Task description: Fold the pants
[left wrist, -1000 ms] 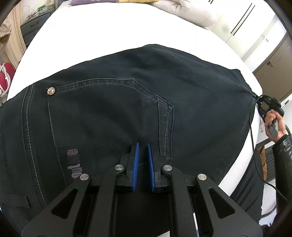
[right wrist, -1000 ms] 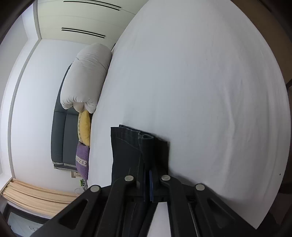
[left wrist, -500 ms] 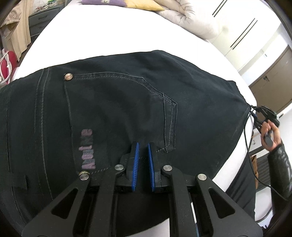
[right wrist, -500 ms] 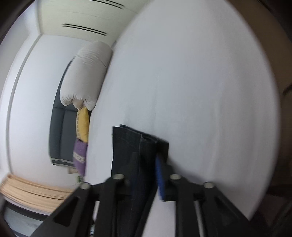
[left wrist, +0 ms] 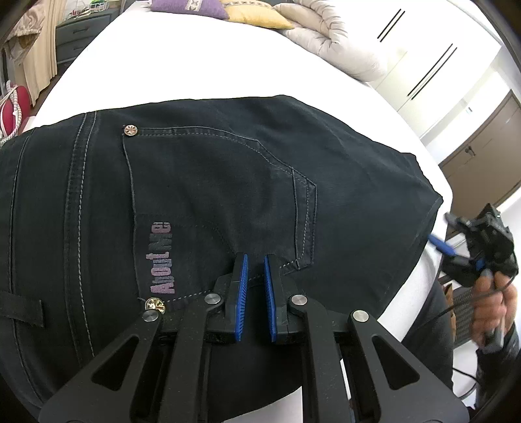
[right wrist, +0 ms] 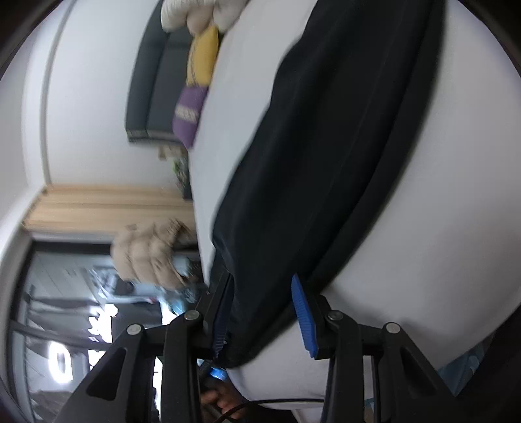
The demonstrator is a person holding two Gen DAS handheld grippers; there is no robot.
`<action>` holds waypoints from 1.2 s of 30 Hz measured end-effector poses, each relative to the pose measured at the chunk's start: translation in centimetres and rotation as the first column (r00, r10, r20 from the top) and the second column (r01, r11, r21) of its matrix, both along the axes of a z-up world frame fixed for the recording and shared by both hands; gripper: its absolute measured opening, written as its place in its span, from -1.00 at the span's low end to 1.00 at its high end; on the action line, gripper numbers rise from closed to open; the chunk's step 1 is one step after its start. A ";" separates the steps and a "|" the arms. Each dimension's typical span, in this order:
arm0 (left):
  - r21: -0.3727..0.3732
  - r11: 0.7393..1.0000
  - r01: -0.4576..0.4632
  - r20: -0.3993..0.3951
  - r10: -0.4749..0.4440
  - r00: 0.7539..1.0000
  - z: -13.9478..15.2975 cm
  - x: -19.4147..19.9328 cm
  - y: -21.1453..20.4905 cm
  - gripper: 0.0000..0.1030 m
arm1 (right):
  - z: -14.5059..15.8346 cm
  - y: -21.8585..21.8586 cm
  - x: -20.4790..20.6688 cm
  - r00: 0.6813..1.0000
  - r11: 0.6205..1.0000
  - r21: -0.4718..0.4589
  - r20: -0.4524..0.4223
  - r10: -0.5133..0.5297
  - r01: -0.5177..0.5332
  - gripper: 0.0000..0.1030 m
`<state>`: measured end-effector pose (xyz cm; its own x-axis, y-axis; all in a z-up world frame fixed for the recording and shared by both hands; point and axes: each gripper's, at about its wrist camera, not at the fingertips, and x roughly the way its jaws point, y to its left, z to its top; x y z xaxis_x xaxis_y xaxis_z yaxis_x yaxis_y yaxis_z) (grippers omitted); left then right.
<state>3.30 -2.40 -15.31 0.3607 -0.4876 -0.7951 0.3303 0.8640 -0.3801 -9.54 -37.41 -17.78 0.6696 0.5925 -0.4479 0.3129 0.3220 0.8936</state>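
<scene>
Dark navy jeans [left wrist: 211,201] lie folded flat on a white bed [left wrist: 202,65], back pocket and an "About Me" print facing up. My left gripper [left wrist: 255,260] hovers over the pocket's lower edge, its blue pads slightly apart with nothing between them. My right gripper [right wrist: 263,293] is open beside the jeans' right end; it also shows in the left wrist view [left wrist: 478,237]. In the blurred right wrist view the jeans [right wrist: 325,146] stretch away along the bed [right wrist: 439,211], and the cloth lies between the spread blue pads [right wrist: 301,312] without being pinched.
A rolled cream duvet [left wrist: 329,35], a yellow pillow [left wrist: 257,16] and a purple pillow [left wrist: 189,8] lie at the head of the bed. White wardrobes [left wrist: 423,58] stand at the right. A dresser [left wrist: 81,35] and curtains stand at the left.
My right gripper has let go of the jeans' end, opened, and swung round to look along the jeans. My left gripper has shifted slightly over the pocket.
</scene>
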 end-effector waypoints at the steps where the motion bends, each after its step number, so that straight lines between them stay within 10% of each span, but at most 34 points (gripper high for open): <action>1: -0.002 1.000 0.000 0.003 0.000 1.000 0.0 -0.1 0.1 -0.80 | -0.5 0.9 0.3 1.000 1.000 0.027 -0.015 0.016 -0.015 -0.20; 16: -0.025 1.000 -0.010 0.000 0.010 1.000 -0.2 0.1 0.9 -0.80 | -1.2 3.8 1.6 0.995 0.997 0.068 -0.089 0.052 -0.046 -0.02; 18: -0.021 1.000 -0.008 0.003 0.008 1.000 -0.1 0.1 0.8 -0.80 | -1.7 3.9 2.0 0.995 0.996 0.079 -0.091 0.048 -0.041 -0.14; 21: -0.015 1.000 -0.007 0.002 0.007 1.000 0.0 0.1 0.6 -0.80 | -2.5 4.0 2.8 0.992 0.997 0.054 -0.111 0.064 -0.059 -0.88; 36: 0.003 1.000 0.011 -0.002 -0.011 1.000 0.4 -0.3 0.3 -0.80 | -3.7 3.1 0.2 0.996 0.993 0.116 -0.082 0.044 -0.035 -0.83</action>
